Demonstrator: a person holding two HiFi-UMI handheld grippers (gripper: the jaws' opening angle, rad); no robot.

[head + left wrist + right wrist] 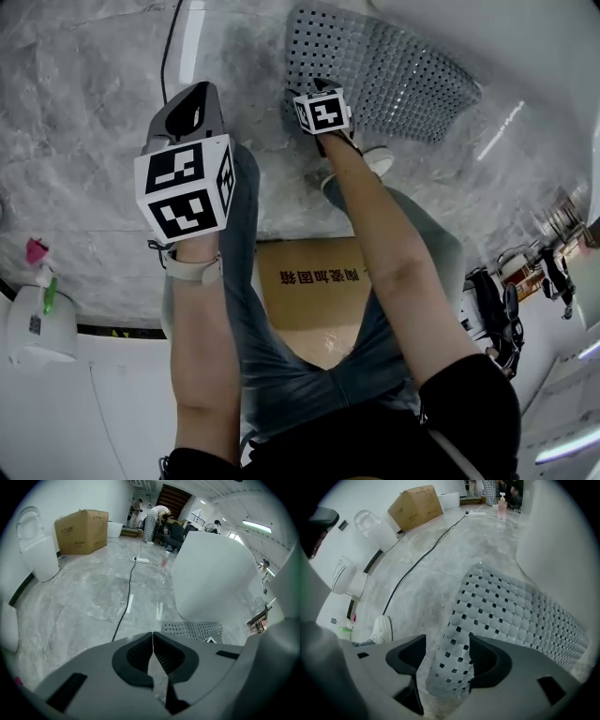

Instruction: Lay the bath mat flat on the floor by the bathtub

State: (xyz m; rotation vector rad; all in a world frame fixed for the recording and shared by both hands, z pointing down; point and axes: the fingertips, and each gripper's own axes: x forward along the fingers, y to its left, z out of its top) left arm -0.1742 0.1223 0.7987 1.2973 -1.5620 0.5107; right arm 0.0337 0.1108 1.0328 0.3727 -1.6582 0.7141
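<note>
left gripper (152, 637) closed and empty, right gripper (447, 641) loosely astride one bath mat (520, 611) corner.

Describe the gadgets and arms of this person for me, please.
The left gripper and right gripper are grey moulded plastic with dark jaw pads; each carries a white cube printed with black square markers. The person wears a black short-sleeved top and a pale wristband on the left wrist.
</note>
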